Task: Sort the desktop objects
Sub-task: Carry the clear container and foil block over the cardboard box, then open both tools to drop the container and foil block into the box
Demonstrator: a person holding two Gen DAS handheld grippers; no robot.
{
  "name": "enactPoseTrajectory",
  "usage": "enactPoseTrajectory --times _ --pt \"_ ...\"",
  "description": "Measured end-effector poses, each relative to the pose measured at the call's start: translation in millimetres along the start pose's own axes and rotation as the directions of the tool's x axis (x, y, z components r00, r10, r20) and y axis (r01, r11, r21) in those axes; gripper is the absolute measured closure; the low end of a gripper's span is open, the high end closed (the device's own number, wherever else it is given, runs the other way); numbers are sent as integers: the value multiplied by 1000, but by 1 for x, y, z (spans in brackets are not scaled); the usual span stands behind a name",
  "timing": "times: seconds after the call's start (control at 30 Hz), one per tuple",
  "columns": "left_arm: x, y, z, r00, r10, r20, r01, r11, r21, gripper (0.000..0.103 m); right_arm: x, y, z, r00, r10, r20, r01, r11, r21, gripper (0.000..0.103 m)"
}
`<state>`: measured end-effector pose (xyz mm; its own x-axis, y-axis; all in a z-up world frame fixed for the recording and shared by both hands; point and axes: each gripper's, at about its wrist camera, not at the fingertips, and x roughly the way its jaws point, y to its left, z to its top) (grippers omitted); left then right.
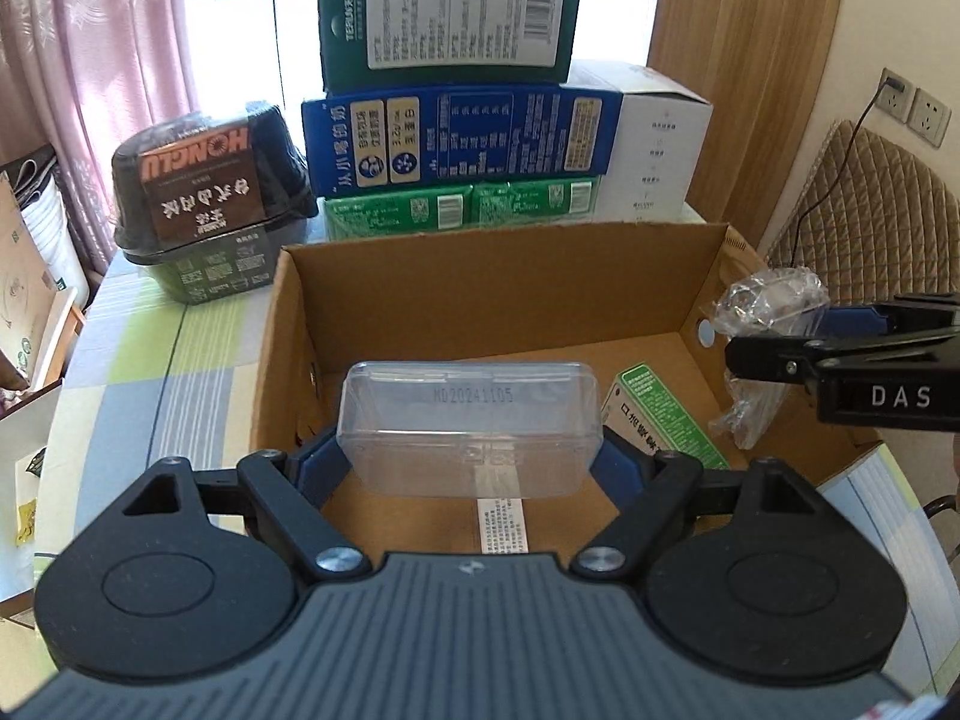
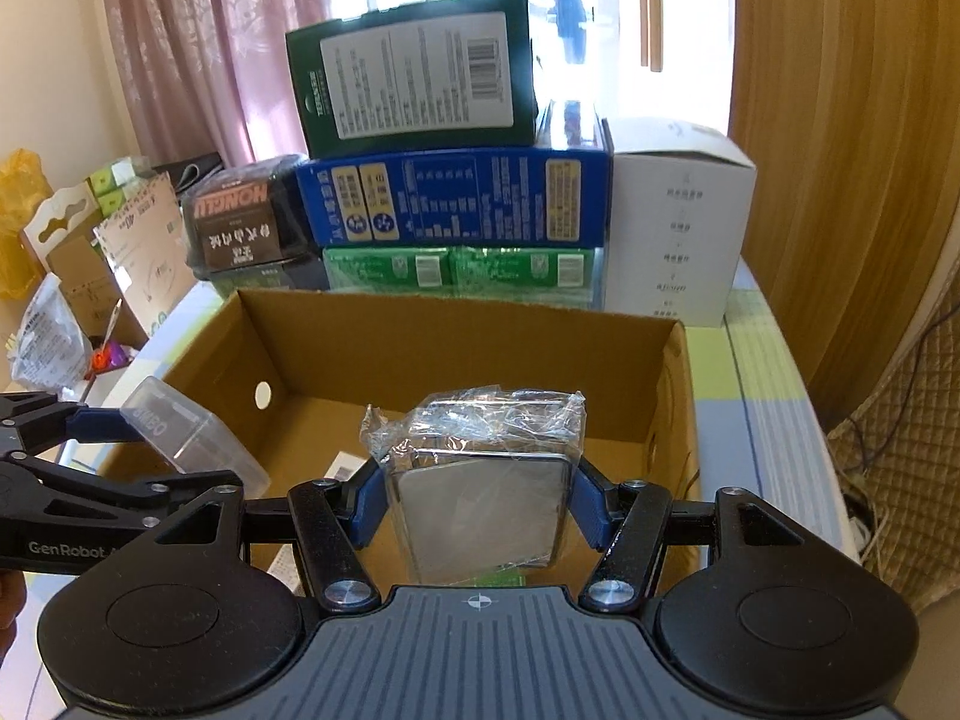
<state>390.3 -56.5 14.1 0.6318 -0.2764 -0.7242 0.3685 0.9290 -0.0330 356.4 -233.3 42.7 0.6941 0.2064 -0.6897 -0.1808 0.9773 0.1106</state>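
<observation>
Bright daylight floods through the window (image 1: 240, 30), washing out whatever lies beyond. Left of the window hangs a pink curtain (image 1: 90, 42); right of it stands a wooden panel (image 1: 744, 78), perhaps a door. Further right, wall sockets (image 1: 915, 105) sit above a quilted chair (image 1: 864, 204).

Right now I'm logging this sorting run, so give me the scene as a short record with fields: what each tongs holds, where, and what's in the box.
left tongs: shut on clear case
right tongs: shut on wrapped tin
position: both held above the open cardboard box
box contents: green packet on the floor; rest partly hidden
behind box: stacked cartons, black tub
surface: checked tablecloth
</observation>
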Motion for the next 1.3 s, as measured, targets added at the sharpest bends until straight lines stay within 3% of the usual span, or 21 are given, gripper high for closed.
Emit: enactPoseTrajectory --times 0.27,0.33,0.67,0.73,0.83,1.03,1.3 --pt "15 0 0 1000 -1 -7 1 1000 5 20 11 1 1 1000 -2 -10 2 1000 -4 44" --pt "15 1 0 1000 11 1 -11 1000 4 10 12 2 2 1000 -1 -12 1 1000 -5 44" --pt "-5 16 -6 998 45 32 -45 999 -22 10 17 11 2 999 37 -12 -37 999 6 44" --pt "-9 17 -6 998 48 37 -47 999 -23 10 16 13 3 999 48 0 -48 999 6 34" --pt "-16 19 -8 998 48 42 -47 999 -25 10 6 16 5 998 41 40 -40 999 -5 27" --pt "-36 19 -17 997 54 62 -51 997 -49 10 -22 13 4 997 32 67 -32 999 9 25" --pt "-79 14 -37 995 65 76 -59 995 -78 10 -77 18 -23 998 28 65 -29 999 19 16"
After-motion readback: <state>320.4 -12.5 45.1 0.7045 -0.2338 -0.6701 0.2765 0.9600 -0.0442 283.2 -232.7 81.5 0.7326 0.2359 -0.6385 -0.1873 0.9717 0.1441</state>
